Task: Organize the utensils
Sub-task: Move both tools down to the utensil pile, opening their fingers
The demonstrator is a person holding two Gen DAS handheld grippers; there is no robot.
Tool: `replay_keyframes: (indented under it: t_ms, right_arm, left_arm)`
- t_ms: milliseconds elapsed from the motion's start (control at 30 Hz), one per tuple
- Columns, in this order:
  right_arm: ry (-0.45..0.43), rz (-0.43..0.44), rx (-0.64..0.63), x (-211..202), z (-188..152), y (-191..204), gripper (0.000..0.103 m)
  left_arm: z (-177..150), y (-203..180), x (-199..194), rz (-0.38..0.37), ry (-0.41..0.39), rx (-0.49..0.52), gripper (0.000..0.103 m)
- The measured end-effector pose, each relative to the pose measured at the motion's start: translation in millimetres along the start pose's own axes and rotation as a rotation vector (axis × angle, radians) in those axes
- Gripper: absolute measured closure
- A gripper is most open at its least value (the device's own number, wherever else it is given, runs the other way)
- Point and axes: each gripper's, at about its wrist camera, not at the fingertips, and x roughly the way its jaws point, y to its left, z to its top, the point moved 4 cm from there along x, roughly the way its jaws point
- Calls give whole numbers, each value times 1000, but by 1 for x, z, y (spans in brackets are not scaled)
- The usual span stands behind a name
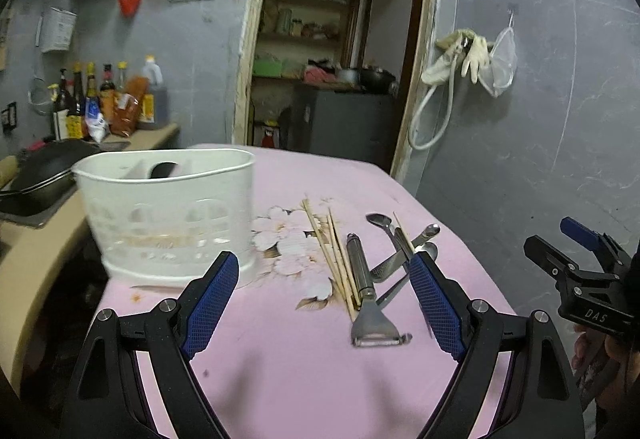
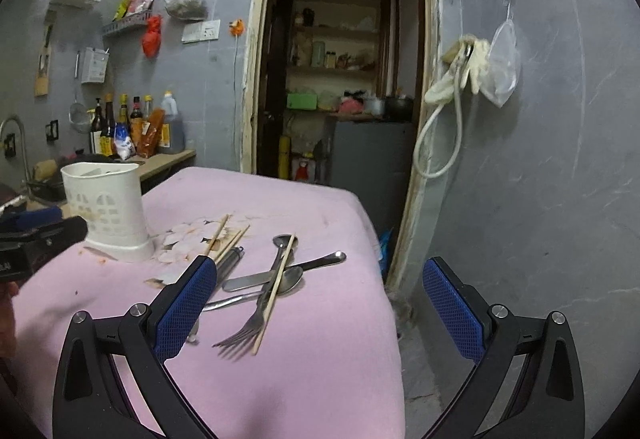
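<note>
I have both tongs hovering above the near part of the table (image 1: 280, 359), which wears a pink cloth with a flower print. My left tongs (image 1: 324, 303) stand wide apart with nothing between the blue pads, and my right tongs (image 2: 320, 311) are just as wide and empty.

The white utensil holder (image 1: 168, 215) stands upright on the far left part of the cloth, near the table's edge; something dark sits inside it, though I cannot tell what.

The loose utensils lie in a heap to the right of the holder. From my left camera I see a bundle of wooden chopsticks (image 1: 332, 251) lying side by side, and just beside them a metal peeler (image 1: 366, 299) with its blade end toward me. Right of the peeler, spoons (image 1: 380, 223) and other metal pieces cross over one another. From my right camera the same heap shows a fork (image 2: 252, 319) with its tines toward me, a single chopstick (image 2: 276, 291) lying along it, and a butter knife (image 2: 280, 273) crossing beneath both.
</note>
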Motion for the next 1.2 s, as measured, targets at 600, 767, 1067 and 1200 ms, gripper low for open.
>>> replay_keyframes:
  t_ms: [600,767,1067,1200]
  right_arm:
    - [319,200,63,112,-8,-40,15]
    - [424,253,80,145,-15,-46,47]
    - [512,309,160,186,-18,-57,79]
    - [536,330,186,204,-14,-60,90]
  left_arm:
    - [11,5,138,-11,315,-29,79]
    - [14,10,162,-6,368,-52,88]
    - [17,28,192,6,436,-112,95]
    - [15,35,202,-1,465,-153,95]
